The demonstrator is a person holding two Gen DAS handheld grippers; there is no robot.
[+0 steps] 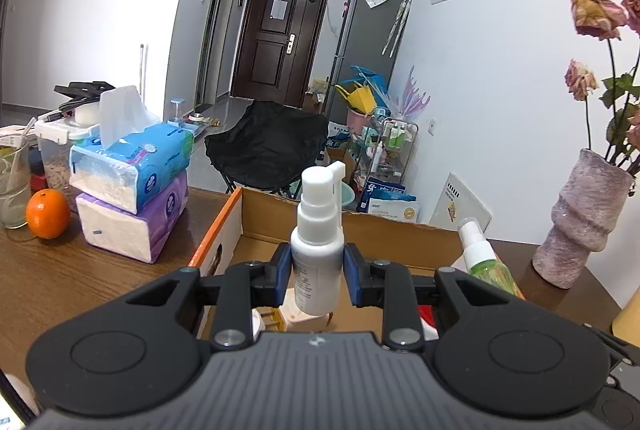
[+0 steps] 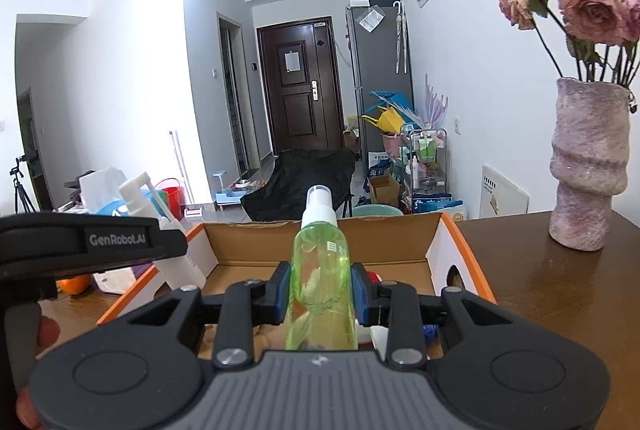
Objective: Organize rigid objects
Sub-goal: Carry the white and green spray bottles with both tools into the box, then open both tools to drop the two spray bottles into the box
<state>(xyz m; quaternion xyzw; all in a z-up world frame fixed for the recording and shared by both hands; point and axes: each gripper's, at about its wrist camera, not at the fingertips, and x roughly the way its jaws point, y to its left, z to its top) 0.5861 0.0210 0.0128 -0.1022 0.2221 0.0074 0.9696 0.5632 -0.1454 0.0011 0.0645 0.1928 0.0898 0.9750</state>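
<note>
My left gripper (image 1: 317, 272) is shut on a white spray bottle (image 1: 318, 242), held upright over an open cardboard box (image 1: 256, 214) with orange edges. My right gripper (image 2: 320, 294) is shut on a green spray bottle (image 2: 320, 270) with a white nozzle, upright above the same cardboard box (image 2: 320, 242). The green spray bottle (image 1: 484, 254) shows at the right in the left wrist view. In the right wrist view the white spray bottle (image 2: 160, 222) and the left gripper's body appear at the left. Small items lie in the box bottom, mostly hidden.
Two stacked tissue packs (image 1: 136, 186), an orange (image 1: 48, 214), a glass cup (image 1: 14, 182) and a clear container (image 1: 56, 150) crowd the brown table's left. A pink vase (image 2: 588, 166) of dried roses stands to the right of the box. A hand (image 2: 44, 334) shows at the left.
</note>
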